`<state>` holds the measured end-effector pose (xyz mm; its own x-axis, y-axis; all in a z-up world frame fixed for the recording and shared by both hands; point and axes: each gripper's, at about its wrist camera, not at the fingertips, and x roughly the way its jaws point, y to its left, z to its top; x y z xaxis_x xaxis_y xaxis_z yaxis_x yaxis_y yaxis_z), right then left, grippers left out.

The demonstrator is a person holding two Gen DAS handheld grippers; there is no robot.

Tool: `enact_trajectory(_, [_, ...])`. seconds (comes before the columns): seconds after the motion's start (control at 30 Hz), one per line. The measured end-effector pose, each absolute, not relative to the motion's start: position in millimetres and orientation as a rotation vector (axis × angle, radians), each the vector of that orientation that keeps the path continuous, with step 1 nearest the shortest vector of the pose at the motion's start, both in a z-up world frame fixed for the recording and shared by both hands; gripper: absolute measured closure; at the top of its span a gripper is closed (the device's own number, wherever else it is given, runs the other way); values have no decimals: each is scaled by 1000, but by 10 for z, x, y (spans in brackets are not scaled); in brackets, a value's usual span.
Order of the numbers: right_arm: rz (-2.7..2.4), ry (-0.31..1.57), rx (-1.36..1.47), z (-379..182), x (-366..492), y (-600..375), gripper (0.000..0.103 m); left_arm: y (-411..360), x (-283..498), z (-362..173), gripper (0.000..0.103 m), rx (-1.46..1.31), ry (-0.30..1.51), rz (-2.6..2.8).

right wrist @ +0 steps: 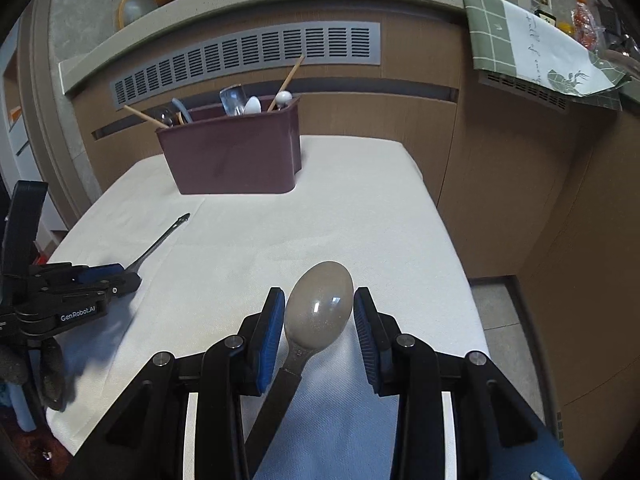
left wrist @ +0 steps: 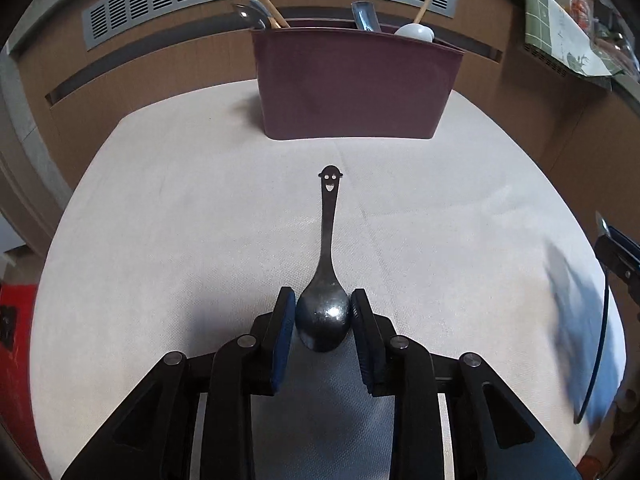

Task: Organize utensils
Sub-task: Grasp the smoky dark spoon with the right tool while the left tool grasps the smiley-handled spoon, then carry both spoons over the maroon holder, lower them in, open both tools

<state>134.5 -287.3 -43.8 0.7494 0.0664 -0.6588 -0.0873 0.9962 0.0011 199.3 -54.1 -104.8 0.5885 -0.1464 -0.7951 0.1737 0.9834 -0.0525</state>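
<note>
My left gripper (left wrist: 322, 312) is shut on the bowl of a dark metal spoon (left wrist: 326, 280) whose handle, ending in a smiley face, points away toward the maroon utensil caddy (left wrist: 352, 88). From the right wrist view, the left gripper (right wrist: 128, 276) is low over the cloth with the spoon handle (right wrist: 160, 240) sticking out. My right gripper (right wrist: 318, 312) has its blue pads on either side of a grey-brown spoon (right wrist: 320, 304), bowl forward, black handle running back under the jaws. The caddy (right wrist: 232, 156) holds chopsticks and several spoons.
A white cloth covers the small table (right wrist: 360, 216). Wood cabinets with a grey vent (right wrist: 248, 56) stand behind. A green-and-white towel (right wrist: 528, 40) hangs off the counter at right. The floor drops off past the table's right edge.
</note>
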Motion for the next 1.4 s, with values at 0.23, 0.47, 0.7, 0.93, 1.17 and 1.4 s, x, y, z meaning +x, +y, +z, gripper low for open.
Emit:
enact_trajectory(0.23, [76,691,7,-358,1278,-2965,70,-496,2006,-1042,73,-3,941,-188])
enact_trajectory(0.47, [76,673,28,-315,1232,-3003,70,-510,1991,-1046,74,-16,937,-159])
enact_trajectory(0.7, [79,658,26,-281,1189,-3004,70,-450,1986,-1015,74,-35,927,-172])
enact_trajectory(0.93, [83,684,42,-328,1222,-3033,70,-399,1781,-634,74,-11,782,-164])
enact_trajectory(1.17, [90,702,53,-362,1236,-3034,70,-424,1654,-297,74,-6,690,-184])
enact_trajectory(1.4, [96,709,56,-386,1240,-3033,70,-468,1588,-212,74,-8,679,-214])
